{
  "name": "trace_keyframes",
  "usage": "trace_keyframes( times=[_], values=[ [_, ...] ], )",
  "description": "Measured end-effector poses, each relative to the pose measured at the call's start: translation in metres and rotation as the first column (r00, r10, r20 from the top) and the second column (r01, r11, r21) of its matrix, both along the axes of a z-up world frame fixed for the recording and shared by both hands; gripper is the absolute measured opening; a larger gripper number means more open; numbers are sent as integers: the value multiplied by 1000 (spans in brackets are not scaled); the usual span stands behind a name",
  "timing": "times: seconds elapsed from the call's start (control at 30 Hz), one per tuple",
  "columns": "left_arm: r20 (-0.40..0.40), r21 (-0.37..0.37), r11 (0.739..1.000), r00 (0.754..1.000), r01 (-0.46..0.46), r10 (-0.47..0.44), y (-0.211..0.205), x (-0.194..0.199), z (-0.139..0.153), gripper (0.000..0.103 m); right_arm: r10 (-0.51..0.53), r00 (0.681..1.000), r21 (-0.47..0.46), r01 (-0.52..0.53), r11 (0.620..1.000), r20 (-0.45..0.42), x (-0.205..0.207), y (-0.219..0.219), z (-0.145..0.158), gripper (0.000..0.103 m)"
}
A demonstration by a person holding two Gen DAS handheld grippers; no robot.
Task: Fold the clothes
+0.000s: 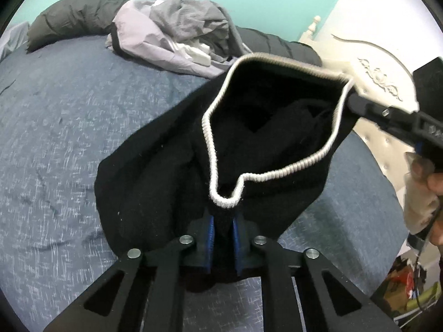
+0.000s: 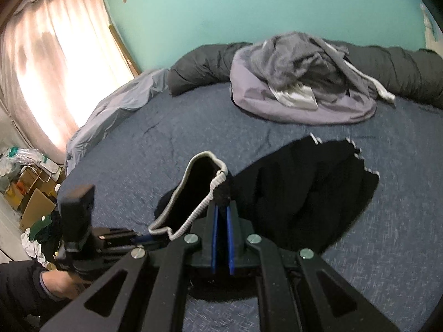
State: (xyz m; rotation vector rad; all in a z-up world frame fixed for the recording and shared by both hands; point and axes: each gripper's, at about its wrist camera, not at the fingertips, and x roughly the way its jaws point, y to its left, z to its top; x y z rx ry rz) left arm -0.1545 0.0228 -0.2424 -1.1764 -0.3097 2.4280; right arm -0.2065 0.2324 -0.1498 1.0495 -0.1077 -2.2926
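Left wrist view, from the left side across:

Far left, at the back: a long dark pillow (image 1: 69, 19) lying on the blue bed (image 1: 69, 138). Next to it, a messy pile of clothes (image 1: 177, 33), gray and pale purple, well apart from both grippers.

In the middle: the black sweater (image 1: 155, 171), held up over the bed, its low part draped down onto the blue cover. Neck hole wide open, with a white ribbed edge (image 1: 207, 138) all around it. Right under the low dip of that edge: the left gripper (image 1: 223, 229), its blue pads (image 1: 210, 235) close together and pinching a bunch of the black cloth.

To the right: the right gripper (image 1: 353, 101), reaching in from the side and biting the far corner of the neck hole. Fingers pressed tight on the cloth there. Behind it, a white headboard (image 1: 382, 83). At the far right edge, the right hand (image 1: 432, 182), blurry.

Right wrist view, again from the left:

A bright curtain (image 2: 41, 69), then some cardboard boxes (image 2: 36, 202) on the floor. Low down, the left hand (image 2: 61, 282) in a dark sleeve, with the left gripper (image 2: 146, 238) touching the white edge. In the middle, the right gripper (image 2: 221, 207), blue pads nearly together, black cloth nipped at the tips. To the right, the rest of the sweater spread on the bed.
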Motion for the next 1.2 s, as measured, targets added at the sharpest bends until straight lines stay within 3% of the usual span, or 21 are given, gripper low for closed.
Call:
trace_keyframes(
  times=[0.17,0.23,0.27,0.3,0.53,0.77,0.83,0.97,1.1,1.2],
  values=[
    [-6,11,1000,1000,-24,24,-21,-1,3,9,-10,997,-2,10,1000,70,-8,4,-25,10],
    [-9,8,999,999,-31,31,-29,1,3,9,-30,995,18,28,999,90,-12,5,-33,18],
    [-9,3,999,999,-34,34,-33,1,3,9,-43,994,39,39,998,97,-13,5,-38,30],
    [-8,-1,999,999,-38,38,-37,0,3,9,-52,994,62,46,997,99,-15,4,-43,34],
    [-19,-21,999,999,-27,27,-45,-2,2,9,-28,994,68,22,997,101,-25,-9,-62,43],
    [-11,10,1000,1000,-25,25,-49,-3,0,9,32,997,83,-37,996,64,-44,-35,-62,42],
    [-7,17,999,1000,-28,28,-50,-4,-1,9,42,997,86,-47,995,59,-43,-39,-61,16],
    [-13,10,999,999,-39,39,-53,-3,5,9,58,998,87,-61,994,33,-37,-45,-54,9],
    [-29,0,998,998,-56,56,-58,-1,19,8,65,996,60,-62,996,-61,-20,-47,-18,8],
    [-57,18,998,996,-61,62,-63,-1,46,8,55,987,42,-49,998,-152,-5,-46,26,8]
  ],
)
